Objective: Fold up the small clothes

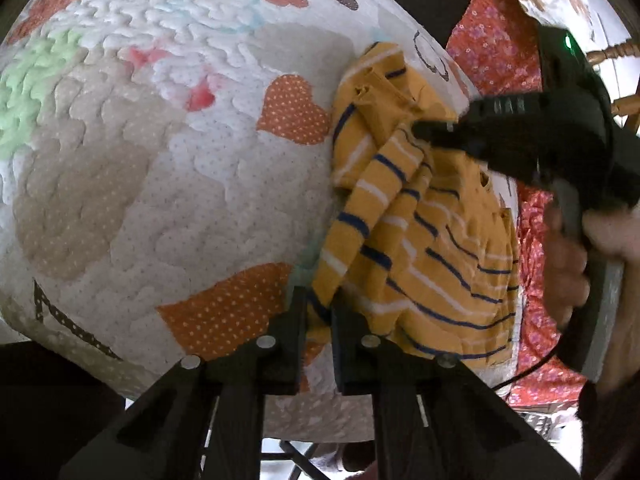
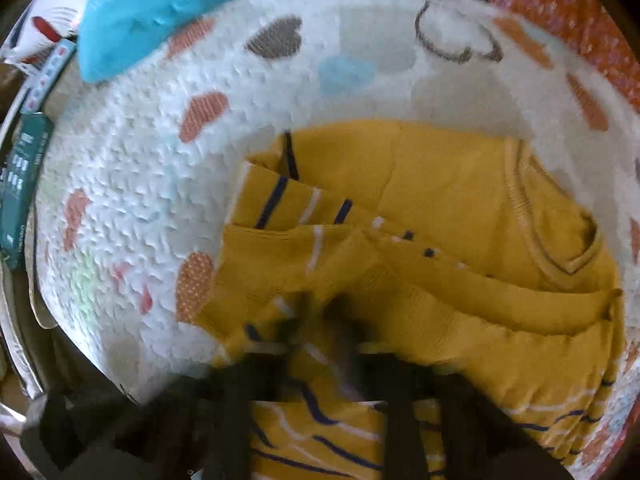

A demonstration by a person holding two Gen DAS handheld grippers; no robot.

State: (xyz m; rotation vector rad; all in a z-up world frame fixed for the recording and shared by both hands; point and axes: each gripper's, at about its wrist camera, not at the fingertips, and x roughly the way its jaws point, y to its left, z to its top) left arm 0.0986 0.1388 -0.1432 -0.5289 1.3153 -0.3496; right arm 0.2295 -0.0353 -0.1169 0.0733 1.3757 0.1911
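Note:
A small mustard-yellow shirt with navy and white stripes (image 1: 432,240) lies bunched at the right of a white quilted mat with heart patches (image 1: 160,160). My left gripper (image 1: 318,320) is shut on the end of its striped sleeve. My right gripper (image 1: 420,130) comes in from the right and pinches the shirt near the collar. In the right wrist view, which is blurred, the right gripper (image 2: 320,320) is closed on a fold of the shirt (image 2: 440,200), which spreads across the mat (image 2: 140,160).
Red floral fabric (image 1: 496,52) lies beyond the mat's right edge, with a wooden chair (image 1: 612,56) behind it. A turquoise cushion (image 2: 160,12) and teal boxes (image 2: 20,184) sit at the mat's far left in the right wrist view.

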